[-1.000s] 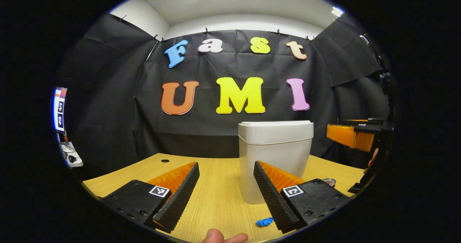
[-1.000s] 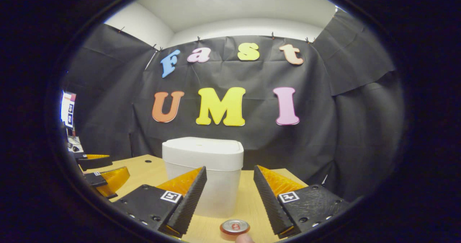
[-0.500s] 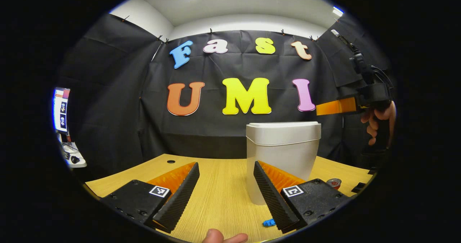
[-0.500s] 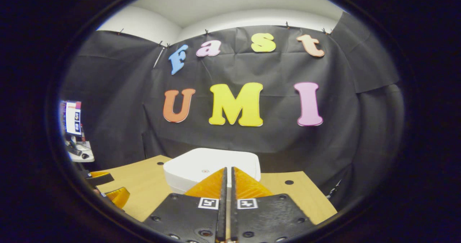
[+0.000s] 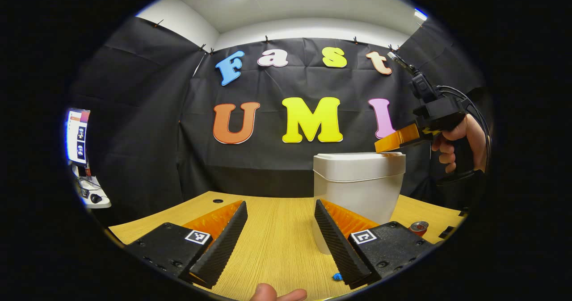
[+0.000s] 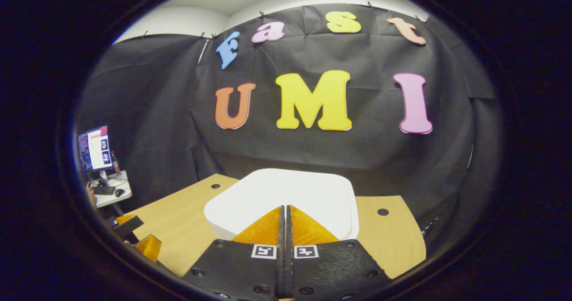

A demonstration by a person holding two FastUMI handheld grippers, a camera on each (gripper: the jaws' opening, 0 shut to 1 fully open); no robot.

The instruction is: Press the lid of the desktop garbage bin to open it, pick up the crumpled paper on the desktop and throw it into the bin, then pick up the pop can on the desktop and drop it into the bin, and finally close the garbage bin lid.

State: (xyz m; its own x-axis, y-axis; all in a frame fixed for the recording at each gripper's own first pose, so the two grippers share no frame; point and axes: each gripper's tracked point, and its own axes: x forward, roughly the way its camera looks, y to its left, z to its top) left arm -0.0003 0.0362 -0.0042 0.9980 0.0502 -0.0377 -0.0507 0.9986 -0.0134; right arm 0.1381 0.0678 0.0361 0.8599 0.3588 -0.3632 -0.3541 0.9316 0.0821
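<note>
Desk (image 5: 277, 247) of light wood carries everything, and the white garbage bin (image 5: 357, 189) is the landmark on it. In the left gripper view the bin stands upright toward the back of the desk, a little right of the middle, and its lid (image 6: 286, 194) lies flat and closed on top. In the right gripper view the lid is seen from above, broad and white, with bare desk to the left and right of the bin.

Right gripper (image 6: 284, 209) has its two fingers pressed together with nothing between them, and their tips point down at the near part of the lid. In the left gripper view the same gripper (image 5: 379, 148) comes in above the bin's right edge, tilted downward, with its tip at the lid; whether it really touches I cannot tell. A hand (image 5: 456, 140) holds its handle, to the right of the bin and higher than it.

Left gripper (image 5: 279, 209) is low over the desk in front of the bin and to its left, with jaws spread wide and empty.

Pop can (image 5: 418, 227) stands on the desk at the right of the bin, near its base. Crumpled paper (image 5: 336, 276), blue, lies on the desk in front of the bin, partly hidden behind the left gripper's right finger.
</note>
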